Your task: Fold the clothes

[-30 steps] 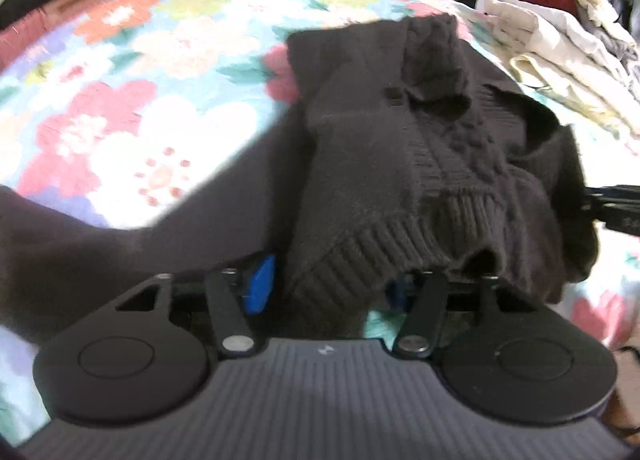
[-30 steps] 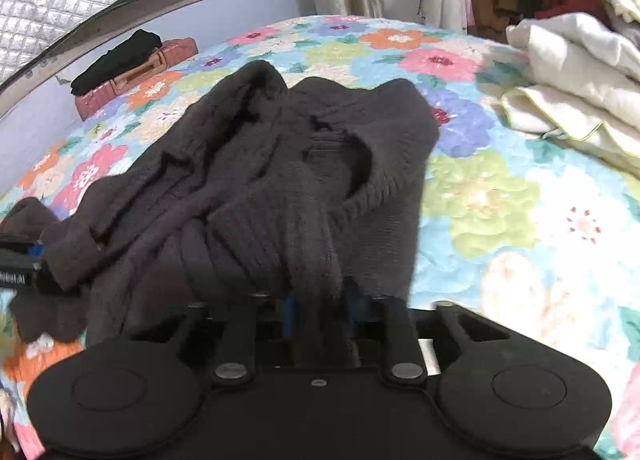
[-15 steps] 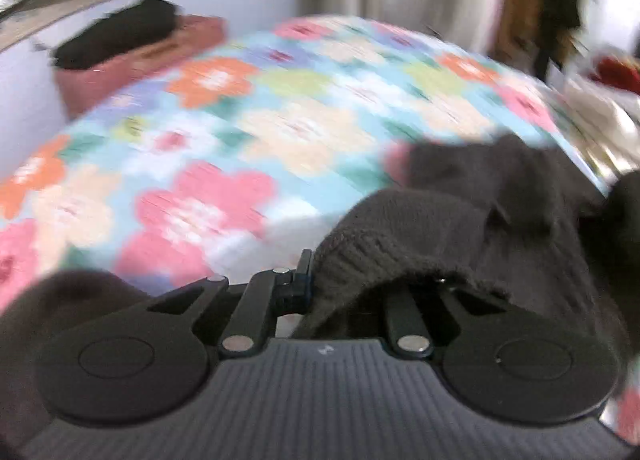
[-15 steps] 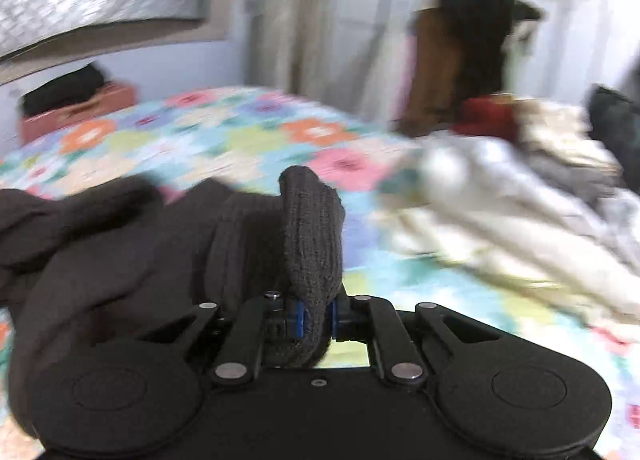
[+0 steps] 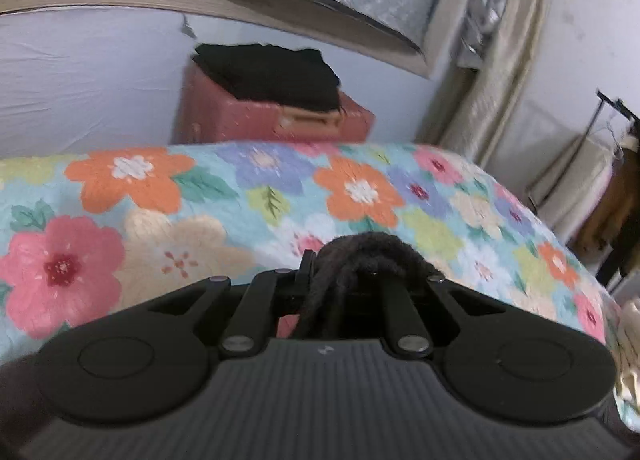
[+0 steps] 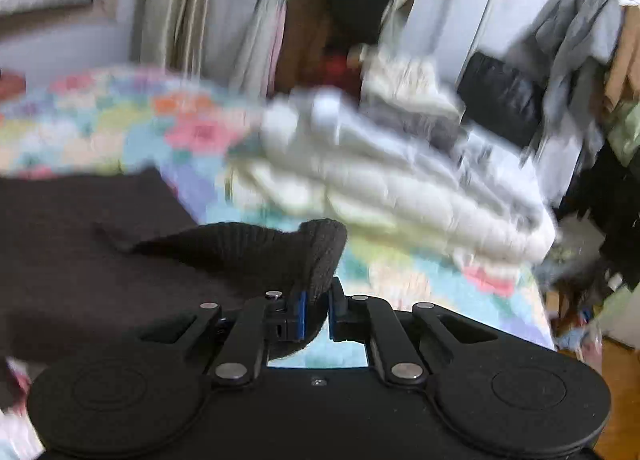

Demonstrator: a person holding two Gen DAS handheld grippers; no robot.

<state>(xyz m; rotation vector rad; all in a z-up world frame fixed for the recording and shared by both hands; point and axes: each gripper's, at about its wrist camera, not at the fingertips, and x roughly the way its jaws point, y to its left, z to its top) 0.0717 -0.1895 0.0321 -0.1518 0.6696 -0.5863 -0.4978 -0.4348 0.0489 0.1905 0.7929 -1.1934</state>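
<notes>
A dark brown knitted sweater point(image 6: 100, 244) is held by both grippers above the flowered bedspread point(image 5: 160, 196). In the left wrist view my left gripper point(image 5: 340, 284) is shut on a bunched edge of the sweater point(image 5: 368, 256), which hides its fingertips. In the right wrist view my right gripper point(image 6: 316, 316) is shut on a ribbed edge of the sweater, pinched between the blue pads point(image 6: 301, 314). The rest of the sweater stretches away to the left, lifted off the bed. That view is blurred.
A red suitcase point(image 5: 248, 116) with folded black clothes point(image 5: 272, 72) on it stands past the bed by the wall. A heap of white and cream clothes point(image 6: 380, 180) lies on the bed's right side. Hanging garments point(image 6: 340, 20) fill the racks behind.
Both grippers have shut on edges of the sweater and lifted it off the bed. The left view has swung up towards the suitcase; the right view swung towards the white heap.
</notes>
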